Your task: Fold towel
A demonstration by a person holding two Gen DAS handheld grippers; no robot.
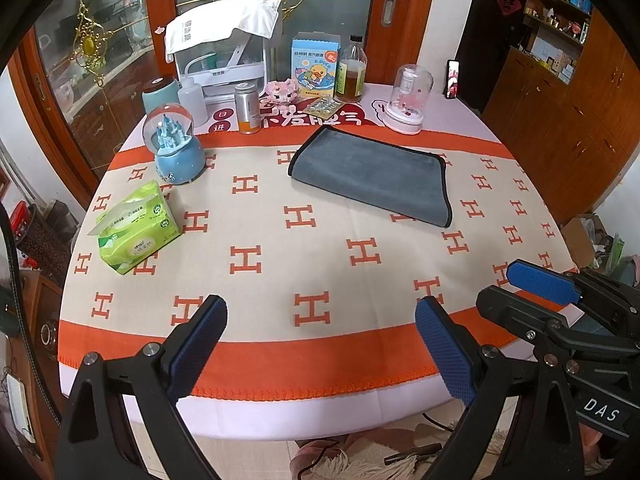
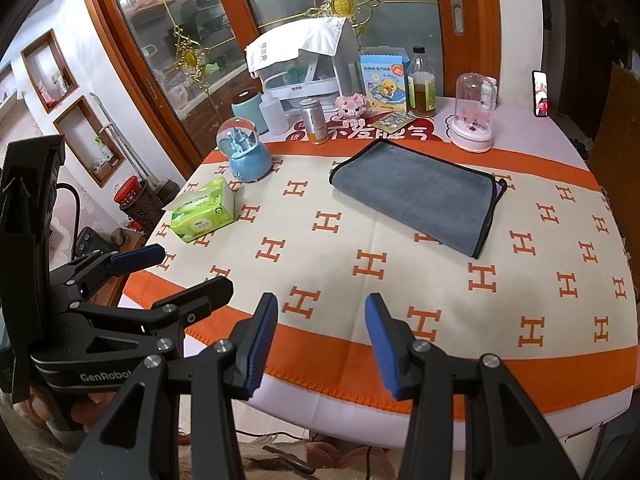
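A grey towel with black edging lies folded flat on the far half of the table; it also shows in the right wrist view. My left gripper is open and empty, held at the table's near edge, well short of the towel. My right gripper is open and empty too, at the near edge. The right gripper shows at the lower right of the left wrist view. The left gripper shows at the left of the right wrist view.
An orange and beige cloth covers the table. A green tissue pack and a blue snow globe stand at the left. Bottles, a box, a glass dome and a white appliance line the back edge.
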